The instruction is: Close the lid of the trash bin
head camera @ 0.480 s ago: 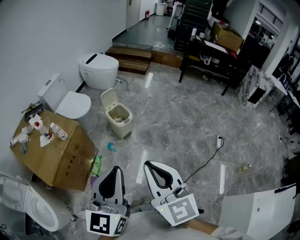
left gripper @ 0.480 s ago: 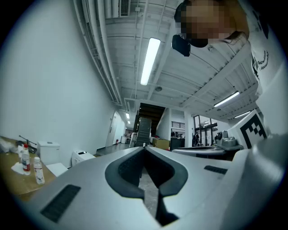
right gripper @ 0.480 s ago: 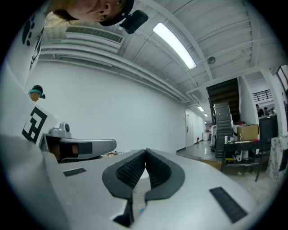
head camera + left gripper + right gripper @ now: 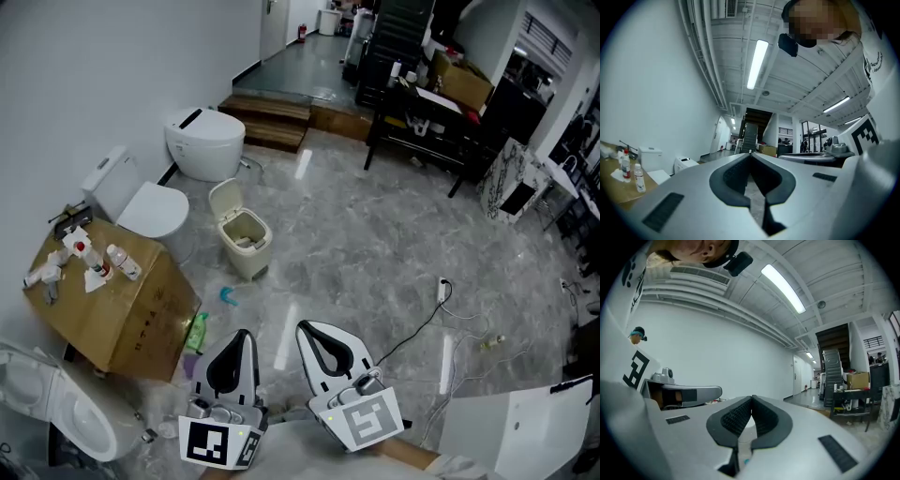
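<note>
1. On the grey marbled floor (image 4: pixel 375 244), near the white wall, stands the trash bin (image 4: pixel 247 251): small, cream-coloured, upright. Its lid (image 4: pixel 223 199) is hinged up at the wall side, so the bin is open. I see something pale inside but cannot tell what it is.
2. I see the bin between a white toilet (image 4: pixel 206 141) farther off and a cardboard box (image 4: pixel 122 305) nearer to me. A second toilet (image 4: pixel 141 202) sits just left of the bin.
3. The left gripper (image 4: pixel 242 334) is low in the head view, well apart from the bin, tips pointing roughly toward it. In the left gripper view its jaws meet at the tips (image 4: pixel 751 153), with nothing between the dark pads.
4. The right gripper (image 4: pixel 302 326) is just beside the left one, also well short of the bin. In the right gripper view its jaws are likewise together at the tips (image 4: pixel 752 397), gripping nothing.
5. On the box top I note small bottles (image 4: pixel 117 261) with red caps and some paper.
6. A green bottle (image 4: pixel 195 330) lies on the floor at the foot of the box, with a small teal object (image 4: pixel 226 295) between it and the bin.
7. A thin cable (image 4: pixel 412 328) runs across the floor on the right. Black tables (image 4: pixel 422 127) stand at the far side.
</note>
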